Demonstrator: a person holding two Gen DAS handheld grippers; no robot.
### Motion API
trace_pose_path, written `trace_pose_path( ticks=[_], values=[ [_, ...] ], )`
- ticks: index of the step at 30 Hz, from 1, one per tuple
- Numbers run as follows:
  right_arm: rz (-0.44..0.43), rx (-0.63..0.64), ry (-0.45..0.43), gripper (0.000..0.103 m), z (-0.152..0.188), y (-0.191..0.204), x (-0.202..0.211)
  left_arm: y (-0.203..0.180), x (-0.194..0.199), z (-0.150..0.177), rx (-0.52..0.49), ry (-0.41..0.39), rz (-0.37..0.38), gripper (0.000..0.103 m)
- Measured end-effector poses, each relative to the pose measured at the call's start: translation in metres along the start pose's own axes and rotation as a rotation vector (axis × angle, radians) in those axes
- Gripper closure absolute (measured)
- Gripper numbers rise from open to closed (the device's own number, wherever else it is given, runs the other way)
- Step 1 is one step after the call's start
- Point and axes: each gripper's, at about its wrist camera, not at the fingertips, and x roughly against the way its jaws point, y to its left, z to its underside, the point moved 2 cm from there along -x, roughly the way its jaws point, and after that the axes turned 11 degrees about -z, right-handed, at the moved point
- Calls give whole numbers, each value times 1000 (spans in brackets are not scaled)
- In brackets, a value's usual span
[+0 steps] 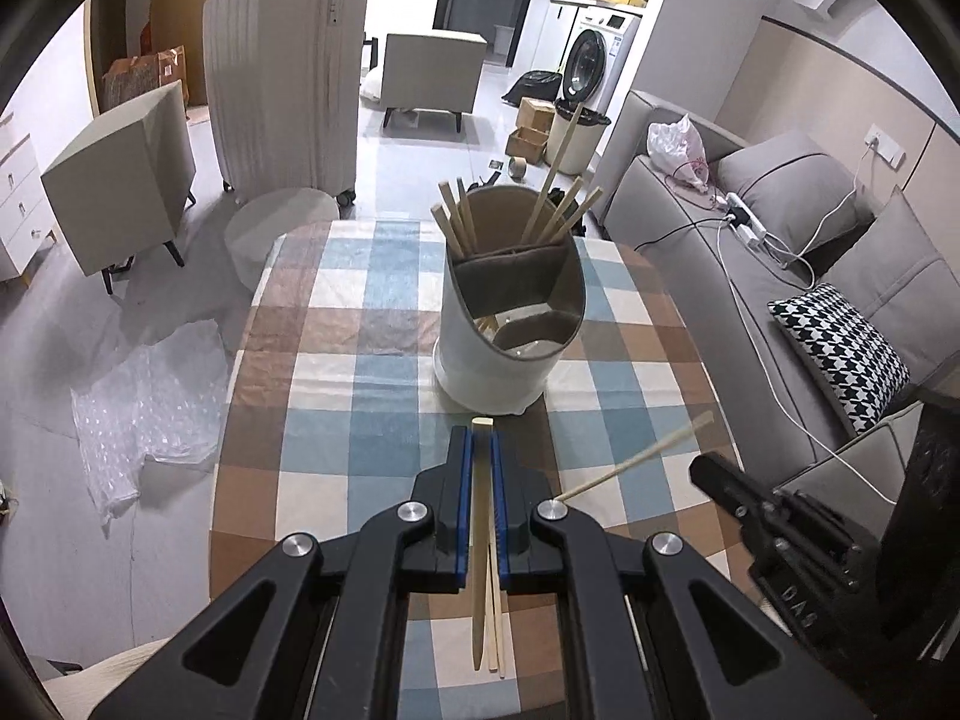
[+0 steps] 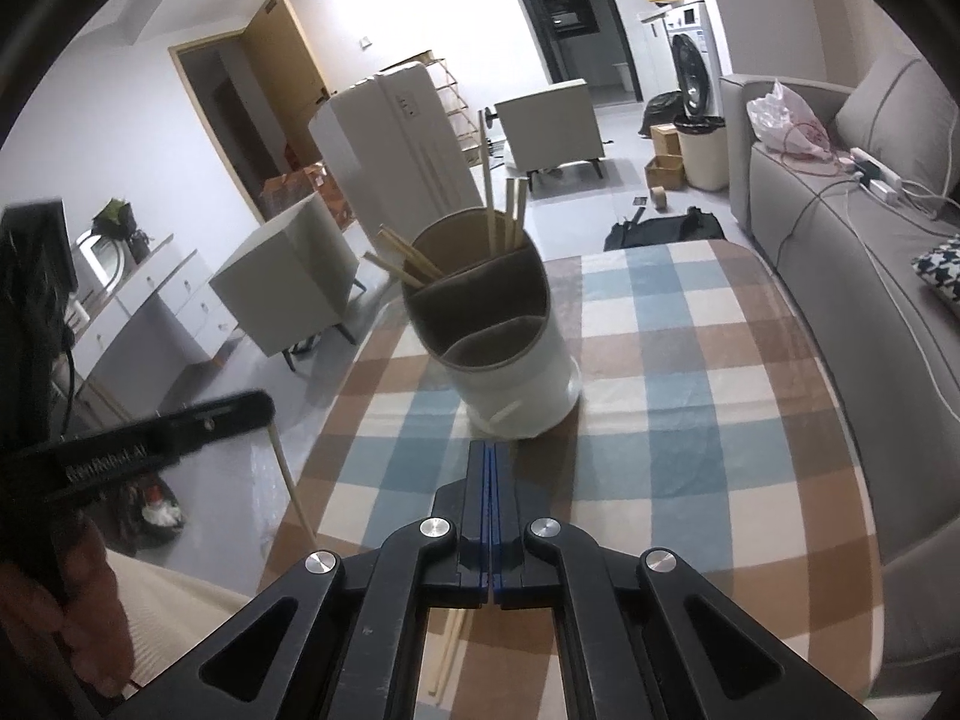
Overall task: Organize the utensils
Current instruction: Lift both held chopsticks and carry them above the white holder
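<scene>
Left wrist view: my left hand-held gripper [image 1: 482, 441] is clamped on a chopstick [image 1: 480, 480], end poking past the tips, aimed toward the holder [image 1: 504, 354] just beyond so it can drop in. My right hand-held gripper [image 2: 491, 462] is closed too; whether it pinches the thin chopsticks [image 2: 447, 654] beneath, I cannot tell. The holder stands on the tabletop [image 1: 336, 420], more chopsticks in its far compartment.

The left gripper [image 1: 482, 450] is clamped on a chopstick [image 1: 480, 540] above the checked surface [image 1: 336, 360]. Ahead stands the white utensil holder [image 1: 504, 324], chopsticks upright in its rear compartment. The right gripper [image 1: 705, 471] grips a second chopstick [image 1: 636, 462].
</scene>
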Motion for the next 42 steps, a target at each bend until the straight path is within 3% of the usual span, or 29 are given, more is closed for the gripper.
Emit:
trace_pose_path(
  ticks=[7,11,14,17,18,20,21,25,33,37,40,42],
  values=[
    [-13,2,19,103,2,-2,-3,7,-1,2,15,-2,7,101],
    [-18,34,89,102,0,-9,-10,13,-8,8,28,6,13,101],
    [-54,127,234,100,4,-14,-32,21,-14,11,50,21,22,101],
    [-65,336,446,96,16,-14,-65,28,-19,13,60,25,24,101],
    [-84,420,521,90,24,-13,-75,30,-20,14,67,32,29,101],
    [-108,584,671,62,42,-13,-91,35,-26,14,81,54,33,101],
    [-107,701,756,61,55,-14,-100,38,-28,14,83,63,29,101],
    [-129,943,964,62,85,-20,-125,40,-33,7,61,56,9,101],
    [-263,1180,1142,65,112,-12,-153,50,-41,-1,84,58,14,101],
    [-310,1227,1134,68,114,-5,-153,51,-42,-1,89,60,22,101],
    [-303,1214,1100,93,109,-6,-155,51,-42,-1,90,60,18,101],
    [-294,1197,1065,98,103,-5,-157,51,-42,-1,97,61,22,101]
  ],
)
